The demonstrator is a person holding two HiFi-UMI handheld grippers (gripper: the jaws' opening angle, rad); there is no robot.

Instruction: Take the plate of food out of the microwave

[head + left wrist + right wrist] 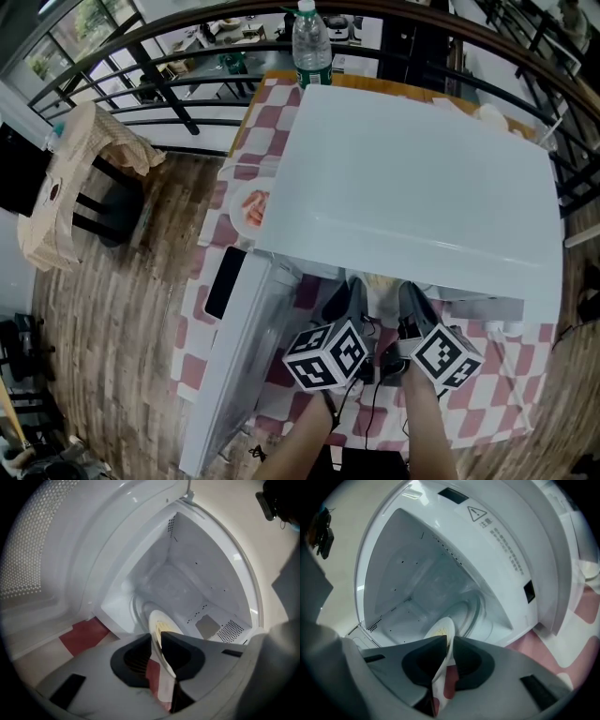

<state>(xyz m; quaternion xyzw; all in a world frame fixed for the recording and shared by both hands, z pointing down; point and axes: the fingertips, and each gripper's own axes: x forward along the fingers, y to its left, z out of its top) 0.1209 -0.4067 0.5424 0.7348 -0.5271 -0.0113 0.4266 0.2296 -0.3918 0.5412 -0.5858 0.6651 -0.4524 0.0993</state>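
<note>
The white microwave (pixel 412 178) is seen from above, its door (pixel 234 356) swung open to the left. Both grippers reach into its front opening, the left gripper (pixel 345 305) beside the right gripper (pixel 412 307). In the left gripper view a white plate (pixel 161 626) with yellowish food stands partly out of the cavity, and the left gripper (pixel 156 637) is shut on its rim. In the right gripper view the same plate (pixel 440 630) shows edge-on, with the right gripper (pixel 449 641) shut on its near rim. From the head view the plate is hidden under the microwave's top.
The microwave sits on a red-and-white checked tablecloth (pixel 525 375). A second plate with food (pixel 251 208) and a flat black object (pixel 225 281) lie left of it, and a water bottle (pixel 311 42) stands behind. A black railing (pixel 169 84) and a draped chair (pixel 84 178) lie beyond.
</note>
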